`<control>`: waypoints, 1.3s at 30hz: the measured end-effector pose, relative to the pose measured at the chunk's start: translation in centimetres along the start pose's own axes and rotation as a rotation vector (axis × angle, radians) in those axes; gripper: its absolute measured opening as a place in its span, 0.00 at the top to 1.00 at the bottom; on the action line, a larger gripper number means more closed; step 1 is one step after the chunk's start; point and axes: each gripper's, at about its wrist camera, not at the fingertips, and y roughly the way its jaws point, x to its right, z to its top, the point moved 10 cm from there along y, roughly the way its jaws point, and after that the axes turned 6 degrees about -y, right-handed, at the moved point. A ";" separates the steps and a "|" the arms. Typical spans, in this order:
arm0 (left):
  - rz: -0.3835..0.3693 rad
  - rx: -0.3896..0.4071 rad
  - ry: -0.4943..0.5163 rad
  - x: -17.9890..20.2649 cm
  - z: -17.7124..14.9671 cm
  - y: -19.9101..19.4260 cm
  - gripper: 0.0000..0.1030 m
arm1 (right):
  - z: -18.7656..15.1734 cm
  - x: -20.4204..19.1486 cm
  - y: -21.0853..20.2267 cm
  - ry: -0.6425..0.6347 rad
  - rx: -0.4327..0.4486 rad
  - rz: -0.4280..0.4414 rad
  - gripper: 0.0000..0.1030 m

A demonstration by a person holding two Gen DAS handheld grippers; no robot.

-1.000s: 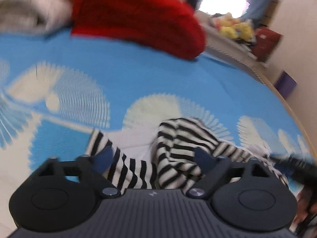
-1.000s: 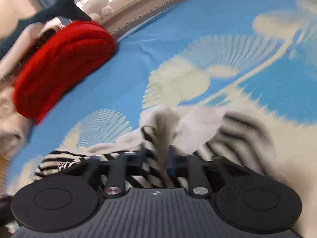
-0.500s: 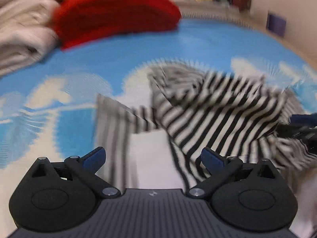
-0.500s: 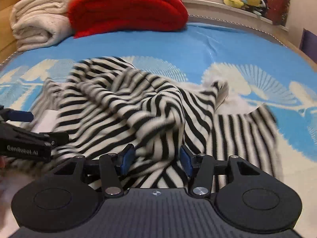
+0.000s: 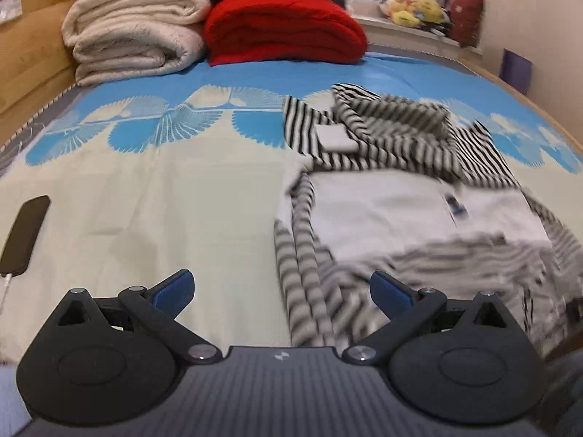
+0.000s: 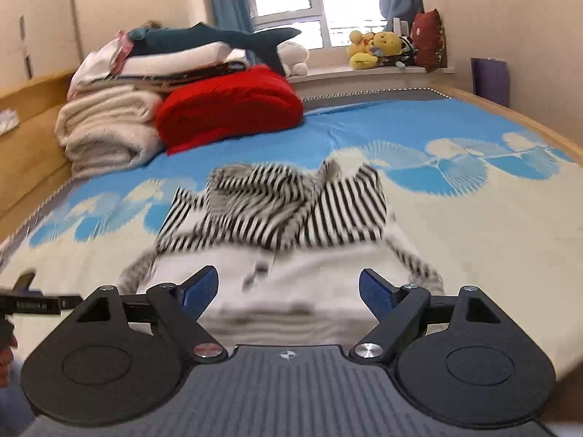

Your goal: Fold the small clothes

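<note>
A small black-and-white striped garment [image 5: 393, 145] lies spread on the blue and cream bedsheet [image 5: 182, 189], white inside face up, its image blurred. In the left wrist view it fills the right half, and its striped left edge runs down between the wide-apart blue pads [image 5: 175, 289]. My left gripper [image 5: 282, 291] is open and grips nothing. In the right wrist view the garment [image 6: 291, 211] lies straight ahead. My right gripper [image 6: 288, 291] has its jaws opening; the white cloth shows between the fingers, but the pads [image 6: 377, 291] do not press on it. The left gripper [image 6: 29, 304] shows at that view's left edge.
A red folded blanket [image 5: 284, 29] and cream folded blankets [image 5: 135, 36] are stacked at the head of the bed. A dark phone [image 5: 23, 236] with a cable lies at the left. A shark plush [image 6: 218, 36] and stuffed toys [image 6: 382, 49] sit near the window.
My right gripper let go of the striped fabric and opened. Both grippers drew back and rose, and the garment now lies farther ahead, spread on the sheet.
</note>
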 end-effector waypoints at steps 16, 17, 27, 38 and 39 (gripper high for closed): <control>0.005 0.076 0.028 0.8 -4.4 -8.6 0.00 | -4.0 -2.1 -9.6 -0.081 0.045 -0.035 0.17; 0.008 0.073 0.023 0.6 -4.5 -8.7 0.00 | -4.2 -2.1 -9.7 -0.076 0.043 -0.035 0.17; 0.016 0.061 0.004 0.1 -4.6 -8.5 0.00 | -4.9 -1.8 -9.3 -0.059 0.019 -0.033 0.17; -0.014 0.030 -0.013 1.3 -2.8 -4.6 0.00 | -5.2 3.4 -5.1 0.120 -0.033 -0.123 0.17; -0.025 0.027 -0.012 1.5 -2.4 -4.0 0.00 | -5.1 4.5 -4.3 0.152 -0.032 -0.136 0.17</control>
